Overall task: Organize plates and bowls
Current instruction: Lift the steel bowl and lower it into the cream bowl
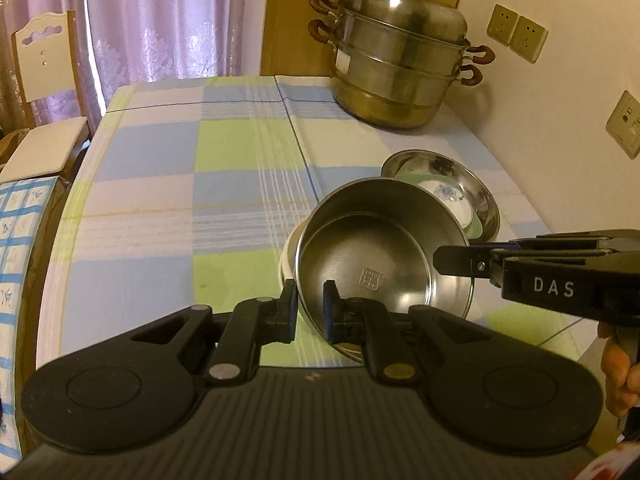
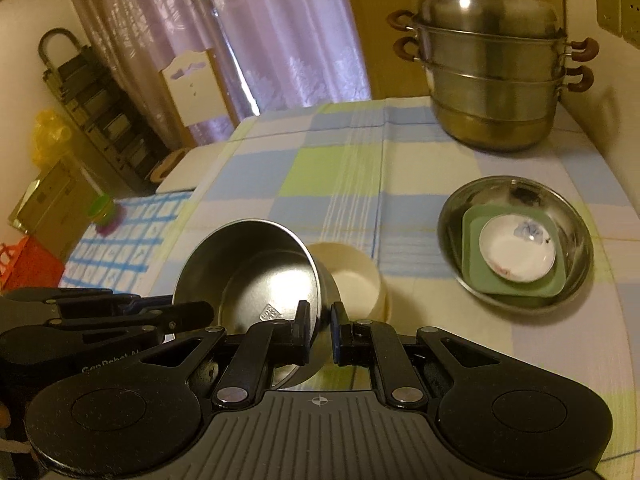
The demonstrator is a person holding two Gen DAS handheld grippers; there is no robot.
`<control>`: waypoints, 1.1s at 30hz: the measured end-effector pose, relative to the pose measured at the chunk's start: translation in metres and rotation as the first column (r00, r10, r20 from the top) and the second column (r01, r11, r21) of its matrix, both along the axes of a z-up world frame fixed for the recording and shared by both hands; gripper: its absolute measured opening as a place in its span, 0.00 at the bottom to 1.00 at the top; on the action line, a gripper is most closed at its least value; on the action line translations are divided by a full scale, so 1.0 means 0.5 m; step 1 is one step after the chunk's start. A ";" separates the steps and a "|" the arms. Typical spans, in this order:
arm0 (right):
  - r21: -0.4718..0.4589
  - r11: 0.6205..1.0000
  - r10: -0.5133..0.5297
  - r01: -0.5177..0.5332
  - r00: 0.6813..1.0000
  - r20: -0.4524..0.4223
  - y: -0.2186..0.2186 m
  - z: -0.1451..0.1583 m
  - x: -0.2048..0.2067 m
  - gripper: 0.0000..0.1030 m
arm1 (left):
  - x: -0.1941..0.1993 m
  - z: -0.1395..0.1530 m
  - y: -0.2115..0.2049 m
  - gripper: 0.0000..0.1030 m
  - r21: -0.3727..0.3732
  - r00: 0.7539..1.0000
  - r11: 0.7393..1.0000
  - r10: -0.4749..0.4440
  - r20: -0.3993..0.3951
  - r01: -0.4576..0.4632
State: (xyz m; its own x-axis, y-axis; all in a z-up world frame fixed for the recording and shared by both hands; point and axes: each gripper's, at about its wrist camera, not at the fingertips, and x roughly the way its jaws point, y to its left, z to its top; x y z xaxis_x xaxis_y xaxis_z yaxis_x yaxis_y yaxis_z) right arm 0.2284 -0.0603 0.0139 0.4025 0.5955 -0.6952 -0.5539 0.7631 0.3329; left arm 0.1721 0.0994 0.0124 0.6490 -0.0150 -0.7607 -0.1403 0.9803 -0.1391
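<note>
Left gripper [image 1: 310,312]: fingers clamped on the near rim of a round stainless-steel bowl [image 1: 384,252], which is tilted, toward the table's near edge. Right gripper [image 2: 320,334]: fingers clamped on the same bowl's opposite rim. Cream round bowl [image 2: 352,276]: just behind it. Wide steel basin [image 2: 516,240]: near the right edge, containing a green square plate [image 2: 476,276] and white floral saucer [image 2: 518,254]. Tiered steel steamer pot [image 2: 494,76]: far right corner.

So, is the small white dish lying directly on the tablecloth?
No, the small white dish lies on a green square plate inside the steel basin.
</note>
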 end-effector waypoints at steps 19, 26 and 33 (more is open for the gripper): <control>0.016 0.999 -0.045 0.047 0.993 -0.113 0.007 -0.032 0.113 0.10 | 0.094 -0.033 0.029 0.11 -0.035 0.999 0.999 0.009 -0.049 -0.010; 0.011 0.998 -0.061 0.064 0.986 -0.154 0.005 -0.044 0.128 0.10 | 0.109 -0.046 0.030 0.11 -0.040 0.997 0.999 0.004 -0.073 -0.007; 0.012 0.997 -0.077 0.082 0.973 -0.216 0.003 -0.060 0.145 0.10 | 0.124 -0.058 0.028 0.11 -0.037 0.995 0.999 0.004 -0.100 -0.008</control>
State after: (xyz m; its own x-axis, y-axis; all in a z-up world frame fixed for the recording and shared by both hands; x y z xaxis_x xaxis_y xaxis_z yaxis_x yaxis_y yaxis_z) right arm 0.3010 -0.0587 -0.0159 0.2913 0.5825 -0.7588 -0.4055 0.7936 0.4535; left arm 0.2340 0.1135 -0.0163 0.5699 -0.0409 -0.8207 -0.1612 0.9738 -0.1605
